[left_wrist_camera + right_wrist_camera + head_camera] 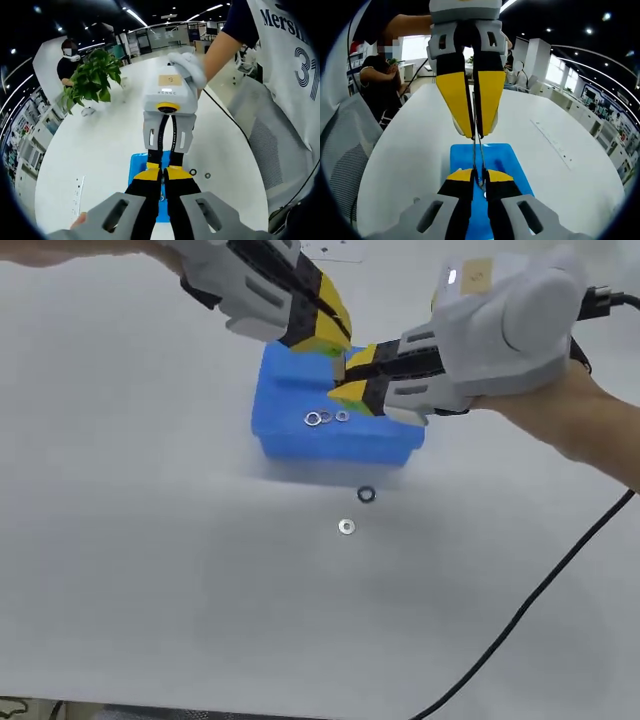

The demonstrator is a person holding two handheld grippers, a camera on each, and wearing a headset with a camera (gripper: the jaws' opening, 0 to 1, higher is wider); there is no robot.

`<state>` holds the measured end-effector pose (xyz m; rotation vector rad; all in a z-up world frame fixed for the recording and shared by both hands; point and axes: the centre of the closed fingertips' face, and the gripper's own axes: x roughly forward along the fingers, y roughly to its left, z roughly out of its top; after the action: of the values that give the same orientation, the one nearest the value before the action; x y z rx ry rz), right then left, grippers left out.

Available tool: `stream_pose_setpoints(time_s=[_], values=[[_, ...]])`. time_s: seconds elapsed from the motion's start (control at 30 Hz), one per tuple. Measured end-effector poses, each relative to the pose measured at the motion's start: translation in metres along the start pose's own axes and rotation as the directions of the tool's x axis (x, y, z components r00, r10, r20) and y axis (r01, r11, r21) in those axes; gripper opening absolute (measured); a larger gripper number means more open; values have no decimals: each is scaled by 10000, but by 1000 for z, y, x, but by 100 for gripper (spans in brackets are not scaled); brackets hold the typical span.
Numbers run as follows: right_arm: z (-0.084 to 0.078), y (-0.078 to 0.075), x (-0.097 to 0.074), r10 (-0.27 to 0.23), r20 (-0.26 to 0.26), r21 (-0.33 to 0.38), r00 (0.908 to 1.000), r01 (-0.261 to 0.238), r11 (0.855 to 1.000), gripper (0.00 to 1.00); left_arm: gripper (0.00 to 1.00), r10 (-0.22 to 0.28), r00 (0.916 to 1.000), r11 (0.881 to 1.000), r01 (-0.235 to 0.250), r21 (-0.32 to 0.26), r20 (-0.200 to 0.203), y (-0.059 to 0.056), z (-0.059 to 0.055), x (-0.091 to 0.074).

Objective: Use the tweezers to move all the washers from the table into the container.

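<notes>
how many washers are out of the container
Two out: a dark washer and a silver washer lie on the table, apart from the blue container.

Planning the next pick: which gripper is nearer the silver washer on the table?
Right. The right gripper hangs over the middle of the blue container, beyond the silver washer; the left gripper is over its far edge.

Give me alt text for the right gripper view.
Thin tweezers run between the left gripper, at the top of the view, and the right gripper, both shut on them, over a blue container on a white table.
</notes>
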<state>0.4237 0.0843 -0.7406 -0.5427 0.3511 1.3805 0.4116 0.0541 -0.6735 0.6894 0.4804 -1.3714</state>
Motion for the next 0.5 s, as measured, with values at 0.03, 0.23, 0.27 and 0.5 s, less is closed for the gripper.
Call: stream_pose_setpoints(time_s=[0.03,0.23,0.27,0.5], values=[[-3,0,1,48,-13,27,10000,-48,10000,10,6,10,10000,10000,-10,-8,29,1,-2,2],[-21,-2,12,281,-217,236,9994,-276,9993,10,6,-100,9999,9996,99,-264,-41,3,-15,17],[-24,-2,14,314,-279,219,9991,-308,9993,10,6,-156,9999,9993,155,-351,-41,3,-17,19],[-34,-5,20,425,-306,454,9986,-410,9981,10,6,-185,9998,9987,183,-478,-42,7,-25,26]])
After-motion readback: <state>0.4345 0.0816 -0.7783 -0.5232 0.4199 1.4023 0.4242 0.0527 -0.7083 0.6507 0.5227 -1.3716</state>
